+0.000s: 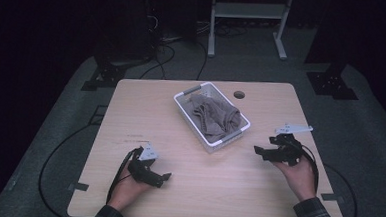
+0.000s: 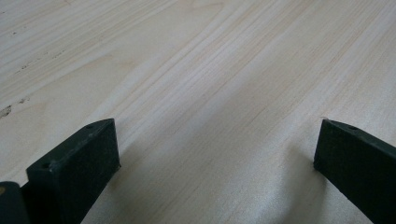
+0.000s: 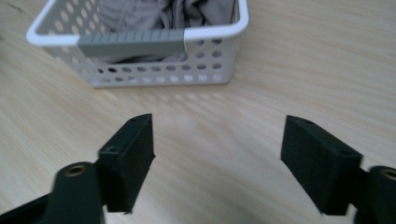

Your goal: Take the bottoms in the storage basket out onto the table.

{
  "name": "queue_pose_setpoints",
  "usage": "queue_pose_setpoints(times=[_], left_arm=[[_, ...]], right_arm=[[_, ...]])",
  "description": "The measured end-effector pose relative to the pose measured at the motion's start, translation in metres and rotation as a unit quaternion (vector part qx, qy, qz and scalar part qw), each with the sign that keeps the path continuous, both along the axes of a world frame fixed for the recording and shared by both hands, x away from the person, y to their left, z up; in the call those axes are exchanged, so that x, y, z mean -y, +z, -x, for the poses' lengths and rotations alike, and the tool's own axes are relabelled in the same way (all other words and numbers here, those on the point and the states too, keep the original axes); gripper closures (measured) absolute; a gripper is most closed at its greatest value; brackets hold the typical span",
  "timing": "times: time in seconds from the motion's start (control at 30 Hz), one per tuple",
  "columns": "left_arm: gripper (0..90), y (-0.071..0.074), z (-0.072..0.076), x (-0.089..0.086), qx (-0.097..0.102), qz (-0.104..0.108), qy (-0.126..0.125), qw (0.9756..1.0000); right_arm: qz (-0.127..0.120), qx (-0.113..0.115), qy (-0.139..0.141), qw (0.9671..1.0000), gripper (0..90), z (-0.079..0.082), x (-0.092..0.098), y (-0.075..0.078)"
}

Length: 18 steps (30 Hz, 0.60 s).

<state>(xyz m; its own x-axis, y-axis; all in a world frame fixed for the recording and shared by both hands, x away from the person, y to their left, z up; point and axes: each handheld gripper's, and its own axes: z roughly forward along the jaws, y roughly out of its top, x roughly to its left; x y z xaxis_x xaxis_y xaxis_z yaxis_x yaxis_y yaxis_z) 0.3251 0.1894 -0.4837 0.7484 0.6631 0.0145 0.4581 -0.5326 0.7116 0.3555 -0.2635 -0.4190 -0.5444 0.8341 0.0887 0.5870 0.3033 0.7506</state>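
We are bringing the right hand-held gripper (image 1: 260, 151) toward the white basket (image 1: 187, 95) in the middle of the tabletop (image 1: 145, 116), where a crumpled grey cloth (image 1: 215, 115) is lying inside, bunched up to about rim height. In the right gripper view the jaws are standing apart with nothing between them, and they are facing the basket (image 3: 140, 74) end-on, its grey handle (image 3: 130, 43) square ahead and the cloth (image 3: 140, 11) showing above it. To do this step well, we judge that we should be lifting over the near rim rather than pushing into the perforated wall, since the light basket would probably slide. We should be aiming at a raised fold near the middle of the cloth and keeping the jaws wide until they straddle it. The left hand-held gripper (image 1: 163, 177) is resting low near the front edge, well apart from the basket, jaws apart over bare wood (image 2: 210, 93); it could be steadying the basket if it starts to shift.
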Motion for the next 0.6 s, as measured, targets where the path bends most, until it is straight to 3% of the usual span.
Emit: queue_pose_setpoints(times=[0.1,0.3,0.6], left_arm=[[0.0,0.0,0.0,0.0,0.0,0.0,0.0,1.0],[0.0,0.0,0.0,0.0,0.0,0.001,0.001,1.0],[0.0,0.0,0.0,0.0,0.001,0.0,0.001,1.0]], right_arm=[[-0.004,0.008,0.008,0.9999,34.6,-0.012,-0.003,0.009],[-0.004,0.008,0.017,0.9998,40.7,-0.025,-0.009,0.015],[-0.013,0.005,0.009,0.9999,51.1,-0.049,-0.018,0.021]])
